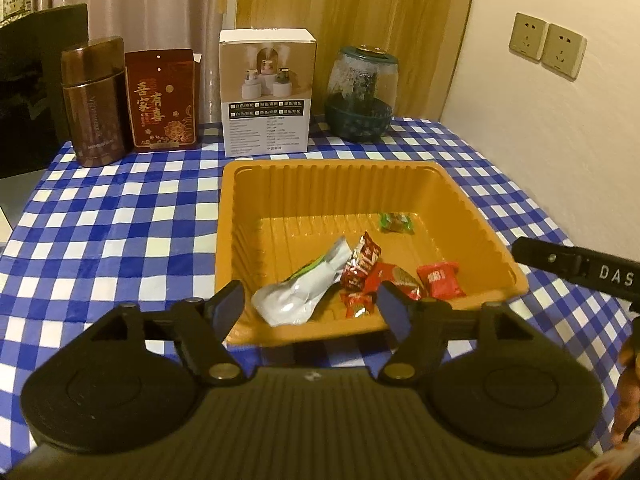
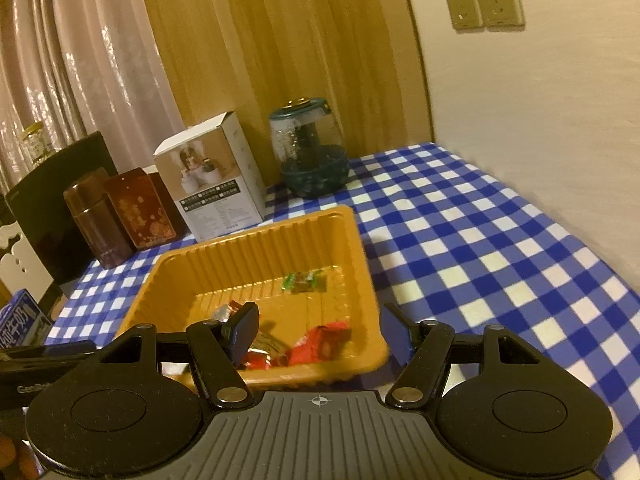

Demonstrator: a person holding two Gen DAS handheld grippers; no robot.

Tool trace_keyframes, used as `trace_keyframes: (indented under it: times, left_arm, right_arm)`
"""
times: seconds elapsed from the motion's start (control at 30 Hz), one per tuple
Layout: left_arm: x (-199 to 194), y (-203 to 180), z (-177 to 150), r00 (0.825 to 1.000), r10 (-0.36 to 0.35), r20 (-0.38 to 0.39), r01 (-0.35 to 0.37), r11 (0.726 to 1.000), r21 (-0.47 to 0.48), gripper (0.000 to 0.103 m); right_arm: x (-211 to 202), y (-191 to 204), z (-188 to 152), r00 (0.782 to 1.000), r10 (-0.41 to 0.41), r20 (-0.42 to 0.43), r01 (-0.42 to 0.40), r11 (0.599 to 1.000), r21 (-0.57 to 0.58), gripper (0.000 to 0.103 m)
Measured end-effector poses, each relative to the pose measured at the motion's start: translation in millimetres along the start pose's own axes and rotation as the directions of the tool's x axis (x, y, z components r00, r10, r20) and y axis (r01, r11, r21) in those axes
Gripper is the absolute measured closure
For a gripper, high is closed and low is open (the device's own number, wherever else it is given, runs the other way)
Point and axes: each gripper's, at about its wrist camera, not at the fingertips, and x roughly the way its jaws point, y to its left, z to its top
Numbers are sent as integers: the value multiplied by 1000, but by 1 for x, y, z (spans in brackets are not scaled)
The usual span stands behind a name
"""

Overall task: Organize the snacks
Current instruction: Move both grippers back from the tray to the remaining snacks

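Left wrist view: the left gripper [image 1: 312, 310] hovered over the near rim of an orange tray [image 1: 280, 184], jaws apart and holding nothing. The tray stood on a worktop [image 1: 120, 232] covered in blue-and-white check cloth. Inside the tray lay the snacks: one crumpled silver packet [image 1: 304, 292], a cluster of red wrapped candies [image 1: 368, 268], a single red packet [image 1: 440, 278] just beside them, and a green wrapped candy [image 1: 396, 222] apart toward the far wall. Along the back of the worktop stood a brown tin [image 1: 96, 100], a red box with gold characters [image 1: 162, 100], a white carton [image 1: 268, 92] and a lidded glass jar [image 1: 360, 94]. Two wall sockets [image 1: 548, 46] were set in the wall to the right. A black bar lettered "DAS" [image 1: 580, 266] entered from the right edge. Right wrist view: the right gripper [image 2: 320, 332] hovered at the tray's near right corner, jaws apart and empty, one finger [image 2: 242, 330] over the tray interior, the other outside its rim. Red candies and the green candy showed in the tray. A blue carton [image 2: 20, 320] sat at the left edge.
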Motion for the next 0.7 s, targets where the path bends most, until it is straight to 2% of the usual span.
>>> trace_keyframes:
  times: [0.33,0.7]
  left_arm:
    - [-36,-5,-28,1000,-8,13,8,1000,20,18]
    - [-63,-8,-60,1000,-14,0,14,1000,27,15]
  right_arm:
    - [-35,-24,-10,999,-32,-1,32,999,-22,36]
    - [-78,-35,-45,997,-38,-61,35,998,-60,36]
